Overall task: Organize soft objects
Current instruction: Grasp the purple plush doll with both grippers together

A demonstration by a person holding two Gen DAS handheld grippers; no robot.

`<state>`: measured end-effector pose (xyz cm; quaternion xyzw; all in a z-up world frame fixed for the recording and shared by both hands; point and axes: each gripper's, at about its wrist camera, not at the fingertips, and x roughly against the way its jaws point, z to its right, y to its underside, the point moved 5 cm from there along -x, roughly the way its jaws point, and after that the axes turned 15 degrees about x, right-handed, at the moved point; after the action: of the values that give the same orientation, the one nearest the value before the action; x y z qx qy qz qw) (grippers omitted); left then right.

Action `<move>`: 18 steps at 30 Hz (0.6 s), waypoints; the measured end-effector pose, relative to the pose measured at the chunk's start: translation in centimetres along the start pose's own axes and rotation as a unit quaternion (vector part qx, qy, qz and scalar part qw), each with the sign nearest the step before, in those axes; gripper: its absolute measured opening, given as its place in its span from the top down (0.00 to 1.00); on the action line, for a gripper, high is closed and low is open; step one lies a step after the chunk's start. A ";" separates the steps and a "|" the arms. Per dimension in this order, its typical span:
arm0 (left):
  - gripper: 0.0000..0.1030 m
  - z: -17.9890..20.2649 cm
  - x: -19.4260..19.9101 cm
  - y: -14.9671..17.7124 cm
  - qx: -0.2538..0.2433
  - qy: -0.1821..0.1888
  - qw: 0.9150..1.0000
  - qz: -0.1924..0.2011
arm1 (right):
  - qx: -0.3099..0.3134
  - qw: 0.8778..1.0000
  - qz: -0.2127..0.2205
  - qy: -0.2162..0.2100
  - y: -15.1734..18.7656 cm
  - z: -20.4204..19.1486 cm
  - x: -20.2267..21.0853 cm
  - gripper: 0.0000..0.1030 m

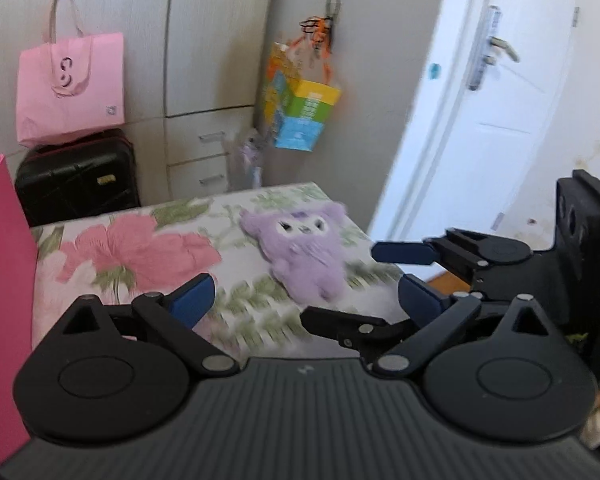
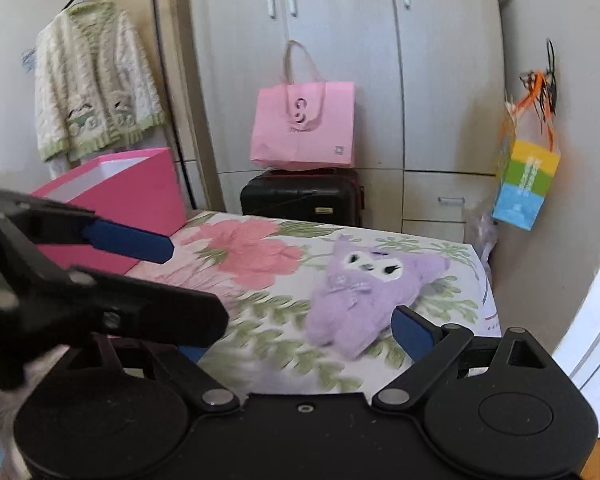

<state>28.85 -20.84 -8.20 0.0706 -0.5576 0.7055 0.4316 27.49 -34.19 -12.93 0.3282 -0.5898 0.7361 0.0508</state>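
Observation:
A purple plush toy (image 1: pixel 300 248) lies on a floral bedsheet (image 1: pixel 140 248); it also shows in the right wrist view (image 2: pixel 364 296). My left gripper (image 1: pixel 304 300) is open and empty, just short of the toy. My right gripper (image 2: pixel 300 340) is open and empty, with its right finger (image 2: pixel 412 332) close beside the toy. The right gripper also shows at the right in the left wrist view (image 1: pixel 404 268). The left gripper crosses the left side of the right wrist view (image 2: pixel 140 248), hiding my right gripper's left finger. A bright pink open box (image 2: pixel 120 196) stands on the bed at the left.
A pink paper bag (image 2: pixel 304 128) sits on a black suitcase (image 2: pixel 300 196) against grey wardrobes. A colourful bag (image 2: pixel 524 184) hangs on the wall at the right. A white door (image 1: pixel 480 100) is beside the bed. A cardigan (image 2: pixel 96 80) hangs at the left.

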 end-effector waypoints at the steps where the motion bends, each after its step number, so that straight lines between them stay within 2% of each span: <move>1: 0.04 0.0 -0.9 -0.4 0.000 -0.002 1.000 0.001 | -0.003 1.000 -0.006 0.000 0.0 0.6 -0.7 0.08; 4: 0.04 0.0 -3.8 -1.6 0.015 -0.006 1.000 -0.010 | -0.019 0.999 -0.031 -0.006 0.2 2.5 -3.2 0.08; 6: 0.10 0.0 -5.6 -2.2 0.008 -0.037 0.999 0.002 | -0.025 0.998 -0.052 -0.018 0.4 3.1 -4.6 0.08; 8: 0.14 -0.1 -7.2 -2.4 -0.004 -0.049 0.999 0.003 | -0.037 0.997 -0.055 -0.036 0.7 3.4 -5.4 0.08; 10: 0.20 -0.4 -8.6 -2.2 0.011 -0.037 0.999 -0.019 | -0.055 0.997 -0.045 -0.038 0.7 3.7 -5.5 0.08; 13: 0.29 -1.6 -10.0 -1.8 0.068 -0.011 0.996 -0.052 | -0.053 0.997 -0.046 -0.041 0.6 3.5 -5.7 0.08; 16: 0.39 -2.0 -10.5 -1.3 0.086 0.000 0.995 -0.058 | -0.026 0.998 -0.057 -0.031 0.7 3.0 -5.9 0.12; 17: 0.49 -1.8 -10.4 -1.1 0.083 0.003 0.995 -0.059 | -0.014 0.998 -0.060 -0.019 0.7 2.8 -6.0 0.14; 18: 0.54 -1.7 -10.4 -1.0 0.081 0.009 0.995 -0.063 | -0.004 0.998 -0.062 -0.009 0.8 2.7 -5.9 0.18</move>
<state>36.63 -24.95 -14.11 0.1340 -0.4894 0.7200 0.4734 32.87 -34.99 -16.56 0.3707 -0.5715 0.7263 0.0923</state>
